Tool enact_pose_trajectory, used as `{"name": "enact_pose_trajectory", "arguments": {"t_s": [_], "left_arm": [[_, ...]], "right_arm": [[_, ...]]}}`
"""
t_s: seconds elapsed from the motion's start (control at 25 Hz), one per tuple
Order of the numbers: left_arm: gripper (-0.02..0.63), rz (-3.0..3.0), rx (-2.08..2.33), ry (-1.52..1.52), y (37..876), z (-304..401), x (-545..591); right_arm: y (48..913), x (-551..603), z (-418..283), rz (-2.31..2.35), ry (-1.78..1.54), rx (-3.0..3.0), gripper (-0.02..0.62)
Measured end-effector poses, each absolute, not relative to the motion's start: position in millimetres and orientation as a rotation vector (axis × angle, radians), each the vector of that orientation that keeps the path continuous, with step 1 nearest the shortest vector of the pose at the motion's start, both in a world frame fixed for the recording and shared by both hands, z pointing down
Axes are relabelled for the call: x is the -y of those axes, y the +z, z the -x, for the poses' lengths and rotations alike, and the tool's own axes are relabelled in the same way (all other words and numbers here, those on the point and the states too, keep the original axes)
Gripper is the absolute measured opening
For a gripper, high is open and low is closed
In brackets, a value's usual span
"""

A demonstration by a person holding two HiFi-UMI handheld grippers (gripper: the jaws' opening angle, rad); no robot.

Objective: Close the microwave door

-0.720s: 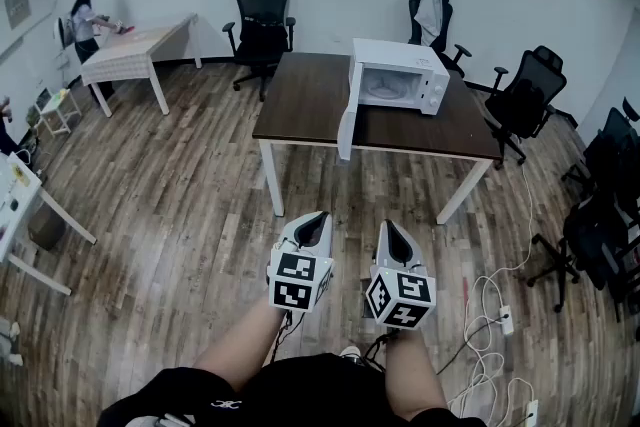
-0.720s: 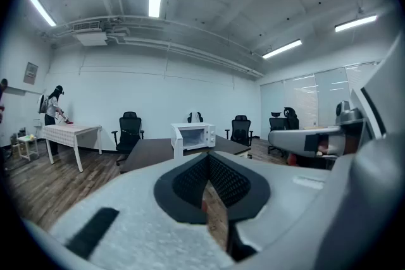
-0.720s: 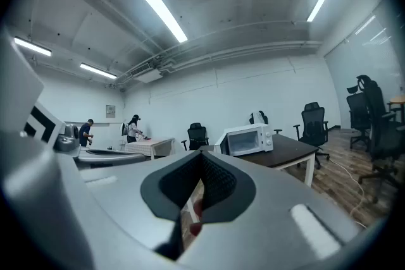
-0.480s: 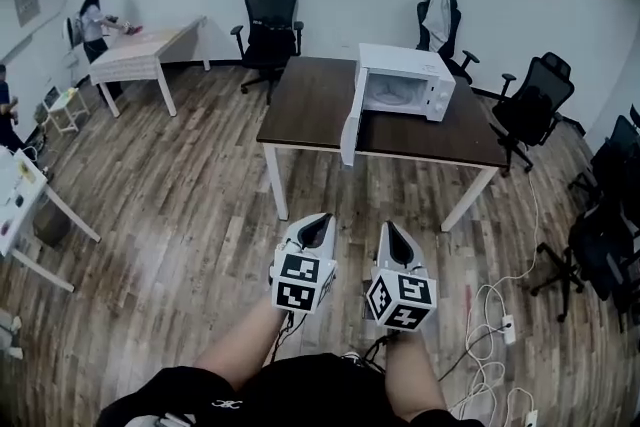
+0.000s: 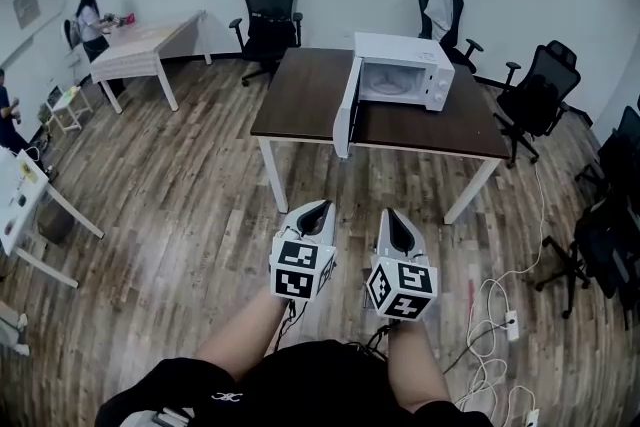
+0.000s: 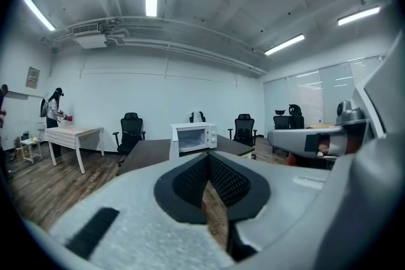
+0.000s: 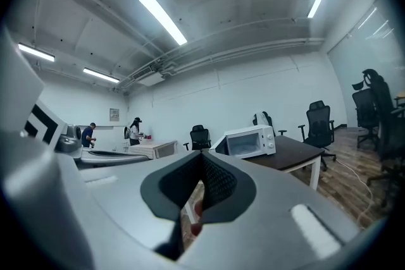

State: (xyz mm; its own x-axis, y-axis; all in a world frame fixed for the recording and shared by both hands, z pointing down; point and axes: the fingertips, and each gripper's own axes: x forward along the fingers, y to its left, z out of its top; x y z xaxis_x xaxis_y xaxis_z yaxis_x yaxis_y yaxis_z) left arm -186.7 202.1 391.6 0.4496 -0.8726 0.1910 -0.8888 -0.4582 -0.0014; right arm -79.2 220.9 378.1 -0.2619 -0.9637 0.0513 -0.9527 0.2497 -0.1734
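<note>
Fingers (image 6: 188,184) first, left gripper view: the left gripper (image 6: 207,156) has its dark ribbed pads meeting at the tip. It's fully closed with nothing between them; only floor shows through the slit below. The microwave (image 6: 193,136) sits centre frame just above the tips, on a dark table (image 6: 149,149), well apart from the gripper. Its door (image 6: 173,146) hangs open at the microwave's left edge, cavity visible. No brand is legible. A framed sheet (image 6: 32,77) on the wall at far left is too small to read.

Right gripper view: the right gripper (image 7: 202,156) is the same, pads closed tip to tip, empty. The microwave is right of centre with the door swung out on its left side. Controls on its right panel show as small dots, no lettering readable.

Head view: both grippers are low centre, side by side over wood floor (image 5: 180,205), pointing toward the table in the upper middle. The door stands open toward the camera at the microwave's left side. The marker cubes (image 5: 302,270) carry black-and-white square codes, no letters. A small white mark on the dark clothing (image 5: 225,402) at the bottom edge is unreadable.

Progress, my read: nothing done yet. The door is wide open, there's no contact, and the grippers are well short of the table. What's left is to close the distance, get a gripper on the door's outer face, and swing it shut until it latches.
</note>
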Motion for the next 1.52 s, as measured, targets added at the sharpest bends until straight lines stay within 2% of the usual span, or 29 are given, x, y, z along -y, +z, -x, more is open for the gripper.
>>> {"name": "enact_pose_trajectory", "arguments": {"t_s": [0.76, 1.52], "left_arm": [[0.008, -2.533, 1.596, 0.235, 401.8, 162.8, -166.5], [0.008, -2.484, 1.636, 0.208, 409.1, 108.7, -138.9]], "right_arm": [[390.8, -187.5, 59.0, 1.855, -0.274, -2.494, 0.005], [397.2, -161.5, 0.6, 1.806, -0.269, -2.547, 0.005]]}}
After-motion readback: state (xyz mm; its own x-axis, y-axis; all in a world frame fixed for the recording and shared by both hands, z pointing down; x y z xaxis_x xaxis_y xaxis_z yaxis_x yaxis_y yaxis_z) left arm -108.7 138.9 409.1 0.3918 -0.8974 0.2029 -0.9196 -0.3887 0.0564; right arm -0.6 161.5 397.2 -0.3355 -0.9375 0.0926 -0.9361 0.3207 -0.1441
